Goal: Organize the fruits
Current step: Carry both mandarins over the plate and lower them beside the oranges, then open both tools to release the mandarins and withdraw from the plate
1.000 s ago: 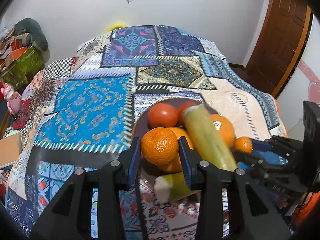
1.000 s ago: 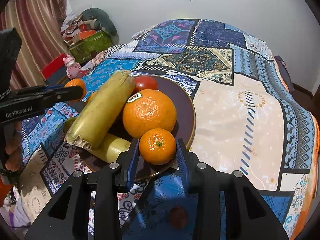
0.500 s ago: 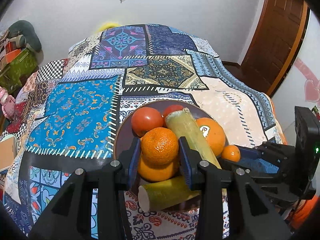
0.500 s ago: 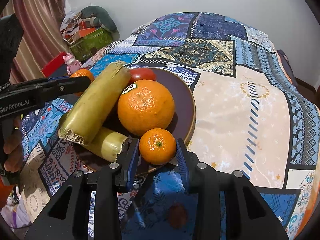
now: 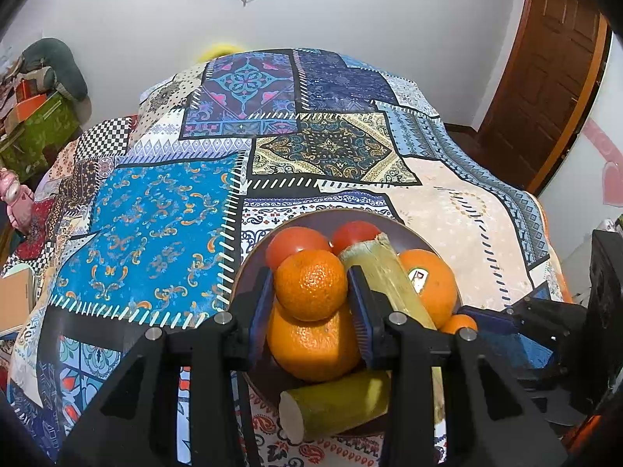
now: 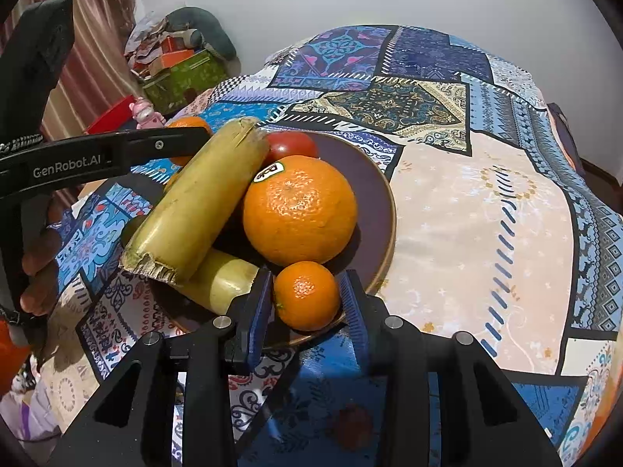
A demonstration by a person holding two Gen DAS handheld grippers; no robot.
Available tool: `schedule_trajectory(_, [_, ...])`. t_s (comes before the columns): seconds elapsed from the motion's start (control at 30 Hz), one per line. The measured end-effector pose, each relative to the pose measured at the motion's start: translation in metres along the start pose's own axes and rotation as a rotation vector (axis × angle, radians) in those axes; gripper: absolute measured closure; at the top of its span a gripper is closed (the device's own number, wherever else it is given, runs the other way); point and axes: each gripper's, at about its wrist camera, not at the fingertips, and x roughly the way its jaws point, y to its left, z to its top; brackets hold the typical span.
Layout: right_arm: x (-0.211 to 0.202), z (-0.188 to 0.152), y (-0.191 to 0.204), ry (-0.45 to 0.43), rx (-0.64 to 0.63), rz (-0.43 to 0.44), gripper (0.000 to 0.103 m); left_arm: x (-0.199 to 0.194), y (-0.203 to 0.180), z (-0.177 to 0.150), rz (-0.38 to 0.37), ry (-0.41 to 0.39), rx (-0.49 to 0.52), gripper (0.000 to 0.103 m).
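White walls [image 5: 350,11], brown wooden door [image 5: 545,70], patchwork-covered bed [image 5: 163,210].

Dimpled glossy orange [image 6: 300,210], patterned cloth quilt [image 6: 467,210], matt plate [image 6: 373,190]

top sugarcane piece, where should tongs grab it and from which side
Grip the top sugarcane piece mid-length across its round width, coming from above. It lies tilted on the pile, leaning against the big orange, so its ends and underside look crowded.

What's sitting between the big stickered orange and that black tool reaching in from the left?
In the right wrist view, a long sugarcane piece lies between the orange and the left tool.
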Motion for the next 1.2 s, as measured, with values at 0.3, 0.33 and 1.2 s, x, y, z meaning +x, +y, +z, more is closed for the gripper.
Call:
schedule_trajectory(0.3, [-0.004,-0.001,-0.004,-0.002,0.012,-0.002,0.062,-0.001,0.003,-0.001,0.006,-0.005,-0.014,0.058])
schedule_trajectory(0.33, [-0.005,-0.001,-0.004,-0.005,0.012,-0.002,0.062,-0.002,0.003,-0.001,0.002,-0.006,-0.019,0.054])
schedule_trajectory(1.2, [-0.036,-0.003,-0.008,-0.060,0.040,-0.020,0.061,-0.037,0.020,-0.024,0.058,-0.028,0.009,0.050])
